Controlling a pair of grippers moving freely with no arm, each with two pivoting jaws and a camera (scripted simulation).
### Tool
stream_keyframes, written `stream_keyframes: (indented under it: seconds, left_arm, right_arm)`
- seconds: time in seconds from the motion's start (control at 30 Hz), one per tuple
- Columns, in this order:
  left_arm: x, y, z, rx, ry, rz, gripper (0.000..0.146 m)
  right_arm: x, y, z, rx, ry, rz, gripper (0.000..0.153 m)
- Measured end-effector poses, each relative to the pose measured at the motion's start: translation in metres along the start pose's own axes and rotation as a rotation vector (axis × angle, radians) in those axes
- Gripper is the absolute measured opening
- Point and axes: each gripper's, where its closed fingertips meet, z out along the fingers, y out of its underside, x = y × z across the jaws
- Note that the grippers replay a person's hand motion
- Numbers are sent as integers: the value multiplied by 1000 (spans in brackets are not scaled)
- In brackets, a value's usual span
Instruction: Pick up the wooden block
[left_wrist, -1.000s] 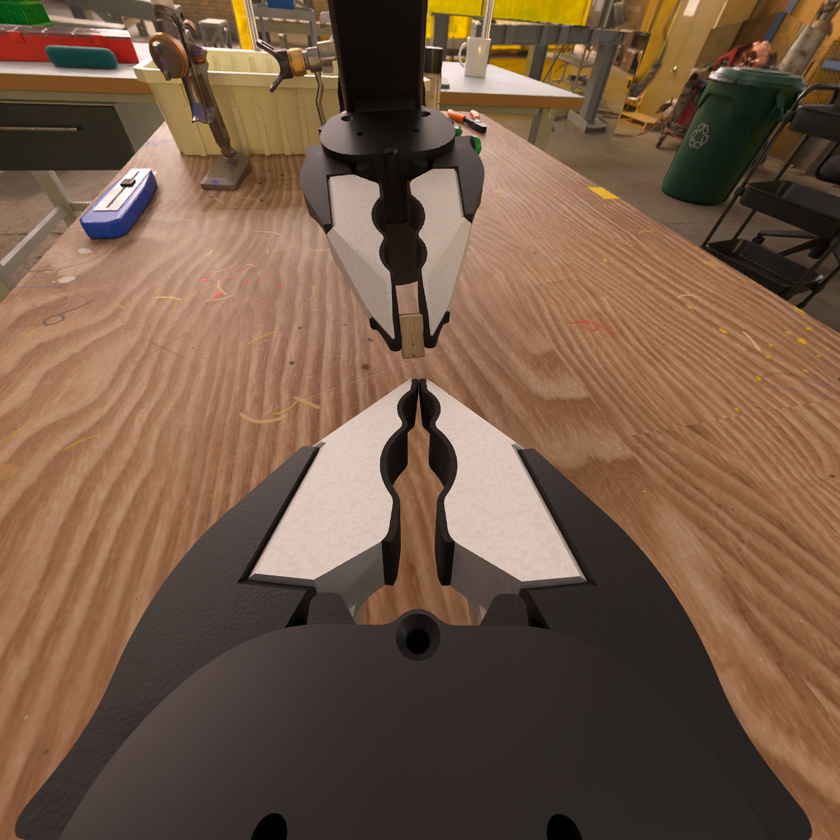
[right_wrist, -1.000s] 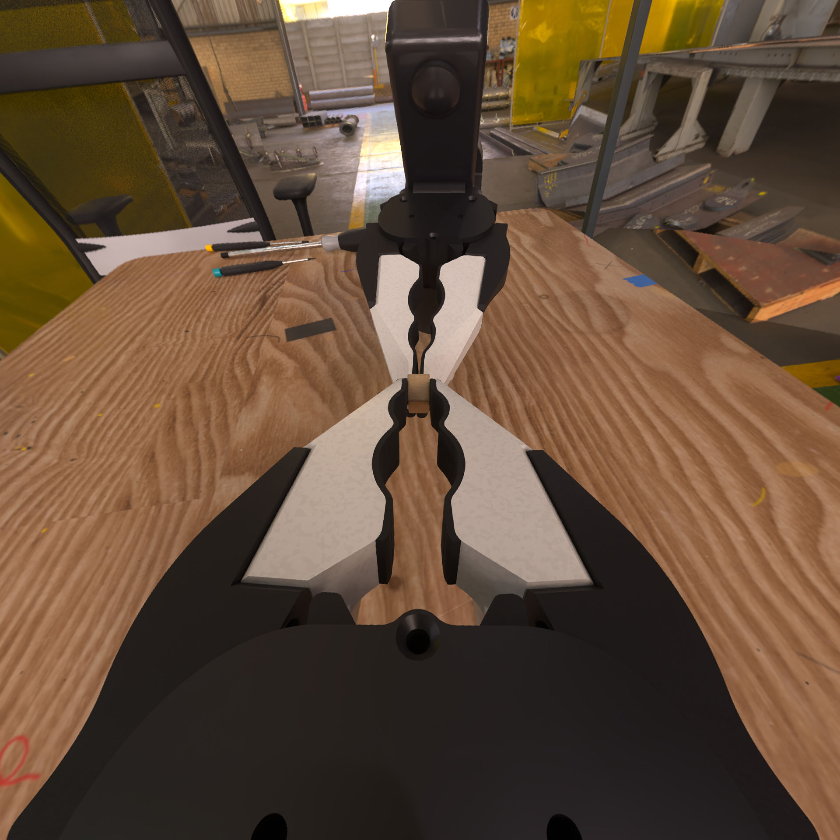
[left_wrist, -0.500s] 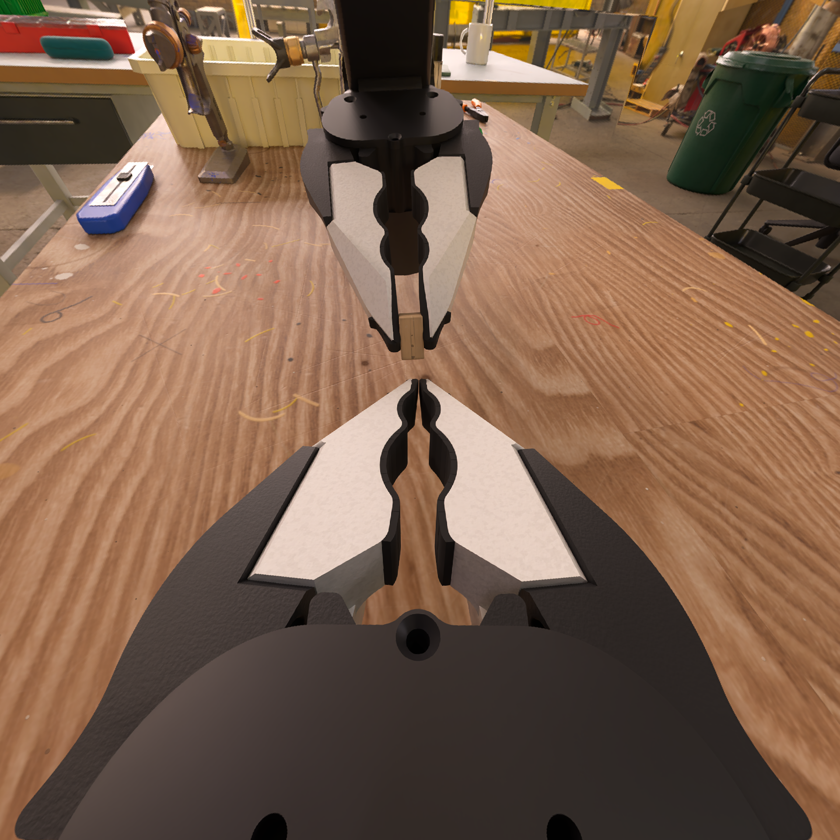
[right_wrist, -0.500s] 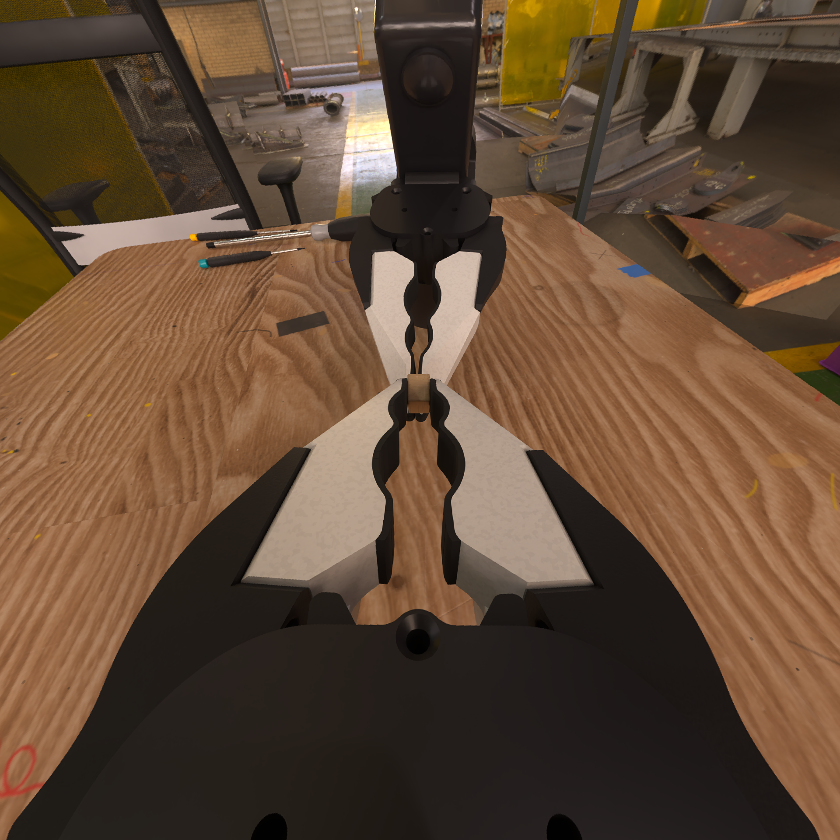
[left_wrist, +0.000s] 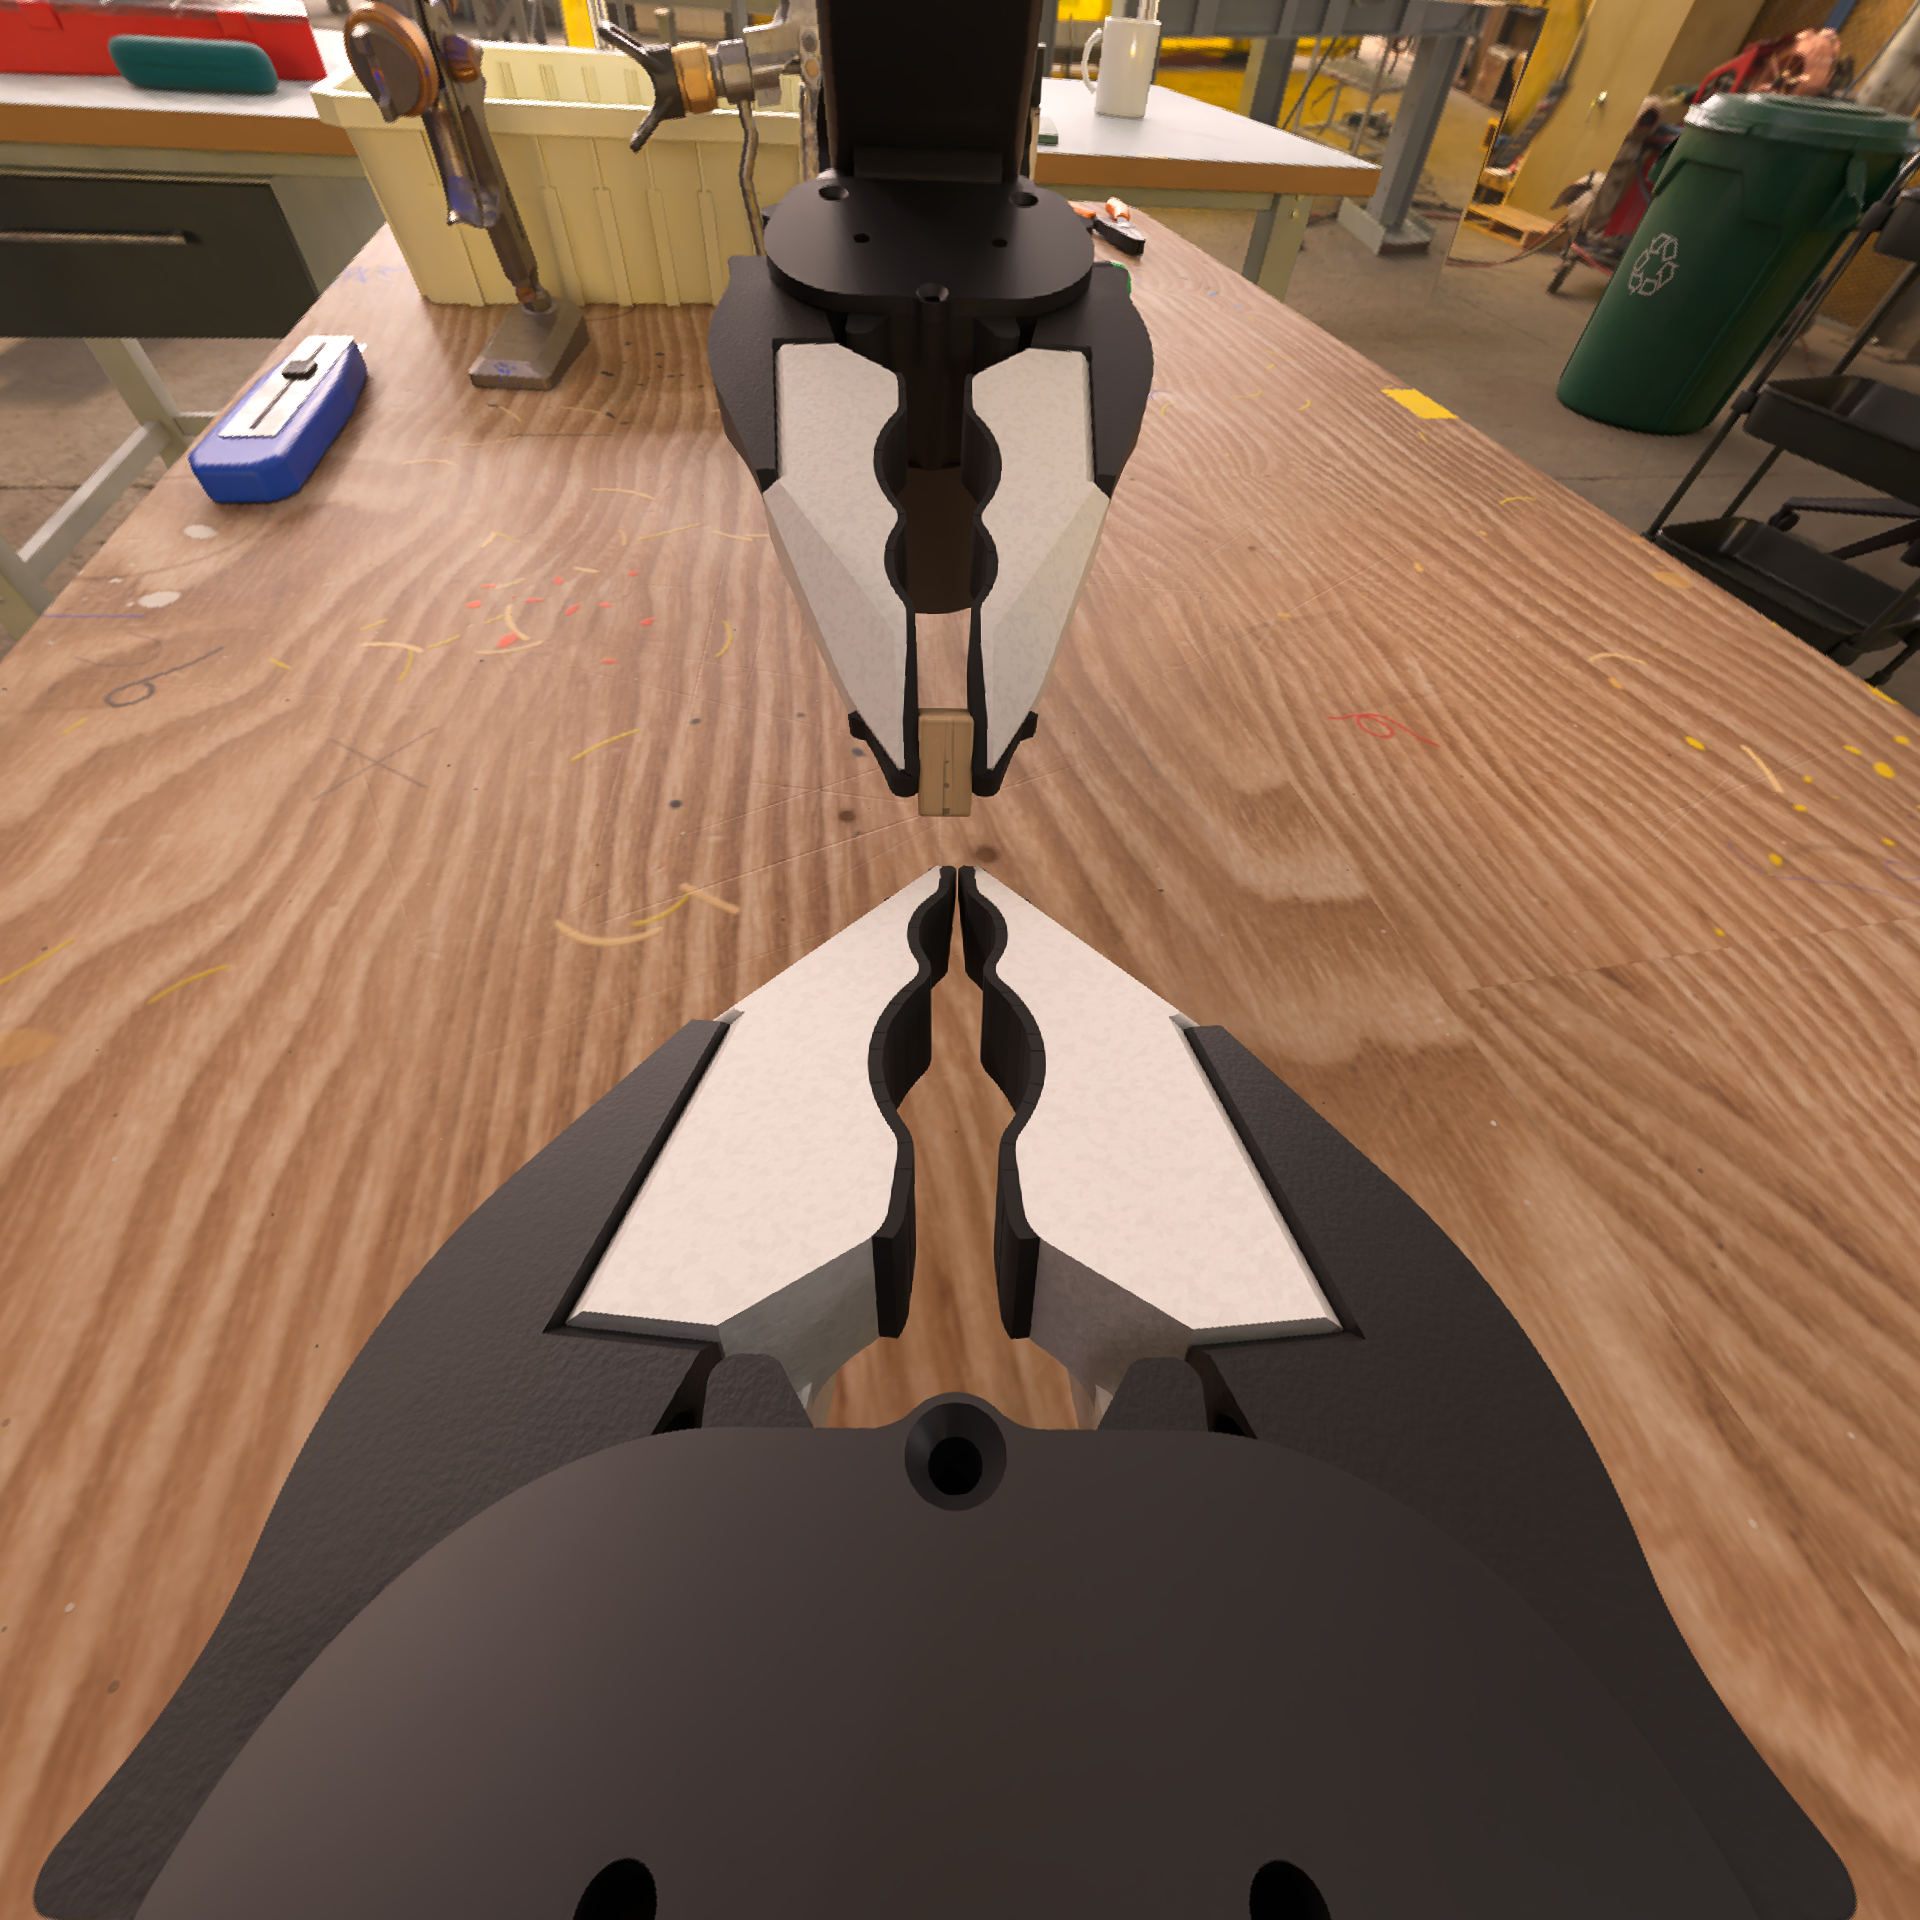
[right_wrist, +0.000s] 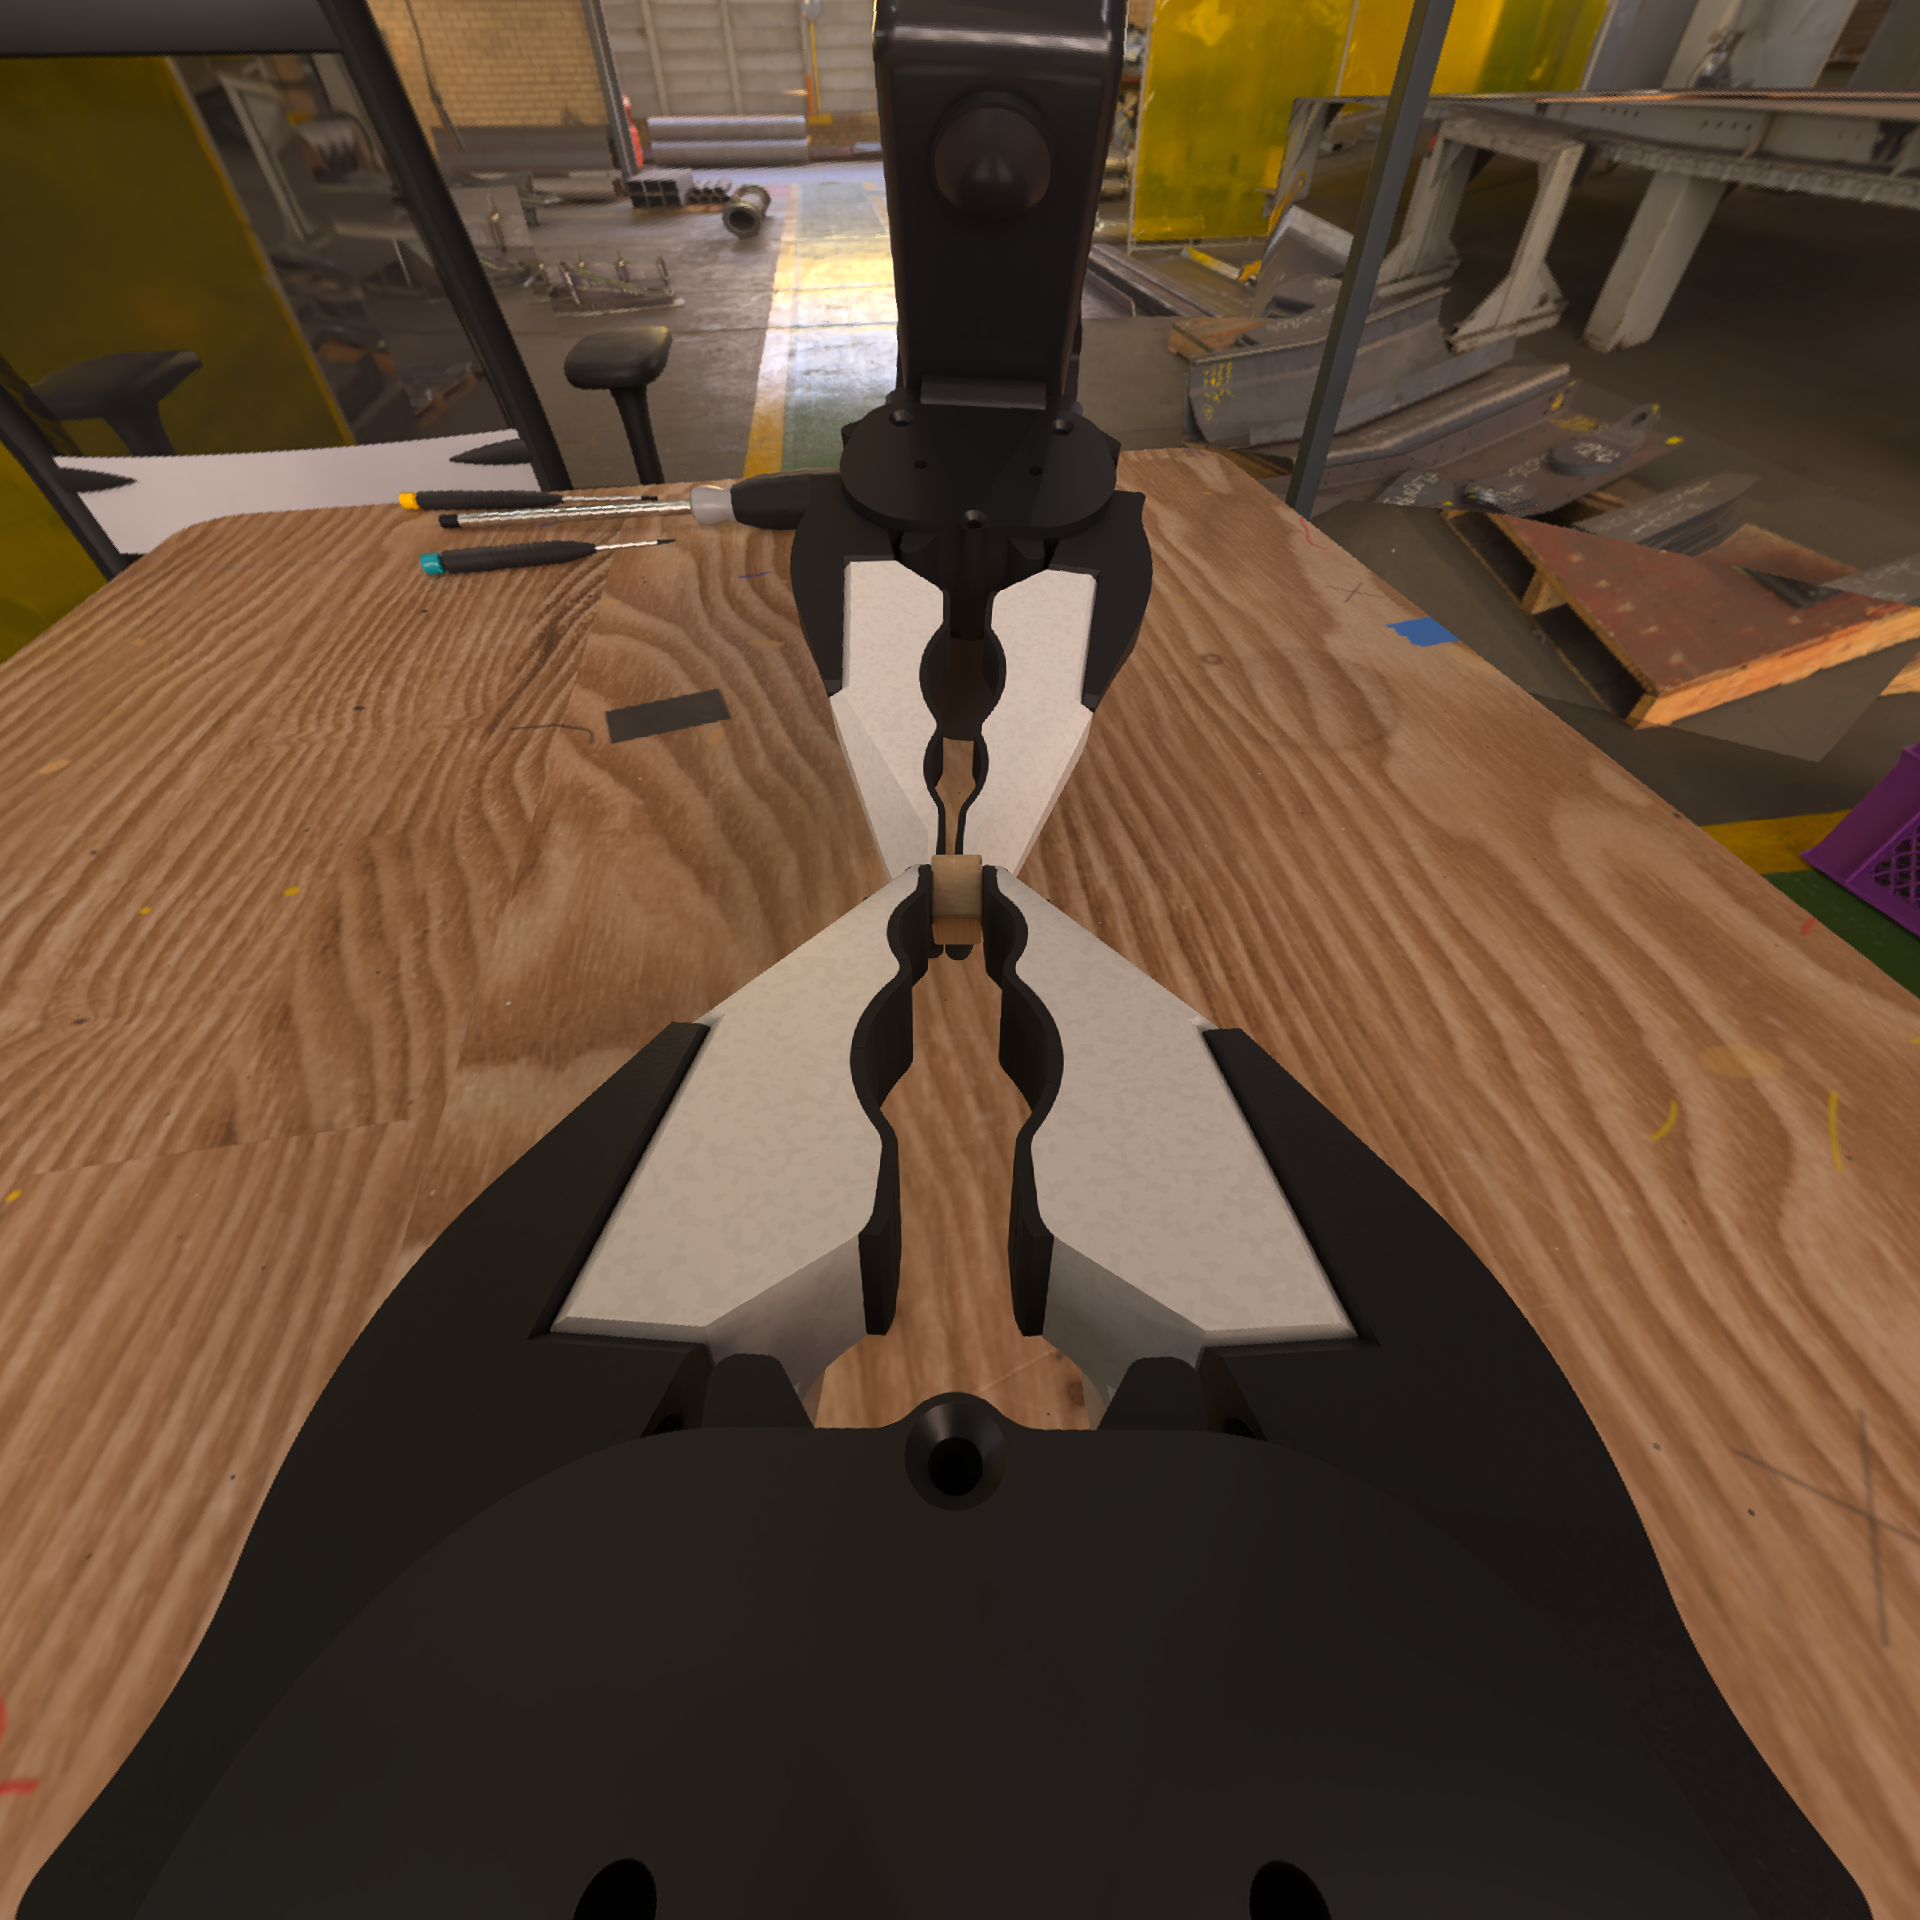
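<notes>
A small pale wooden block (right_wrist: 956, 899) is pinched between the fingertips of my right gripper (right_wrist: 956, 896), which is shut on it above the wooden table (right_wrist: 312, 831). In the left wrist view the same block (left_wrist: 943, 762) shows in the right gripper (left_wrist: 943, 764) straight ahead, tip to tip with mine. My left gripper (left_wrist: 954, 878) is shut and empty, its tips just short of the block. It also shows in the right wrist view (right_wrist: 956, 847), right behind the block.
In the left wrist view a blue utility knife (left_wrist: 278, 419) lies at far left, with a cream bin (left_wrist: 582, 177) and a clamp stand (left_wrist: 488, 229) behind. A green trash can (left_wrist: 1725, 249) stands off the table right. Screwdrivers (right_wrist: 540, 525) lie at the far edge in the right wrist view.
Both grippers have risen a little above the table, tip to tip as before. The block stays in the right gripper.
</notes>
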Motion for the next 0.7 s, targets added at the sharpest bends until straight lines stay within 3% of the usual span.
stream_keyframes:
  seconds: [0.47, 0.7]
  left_arm:
    - [-2, 0, -1, 1, -17, -13, 0]
    - [0, 0, -1, 0, 4, -27, 0]
  right_arm:
    - [3, 0, 1, -4, 7, 79, 9]
    - [1, 0, 1, -29, 16, 26, 9]
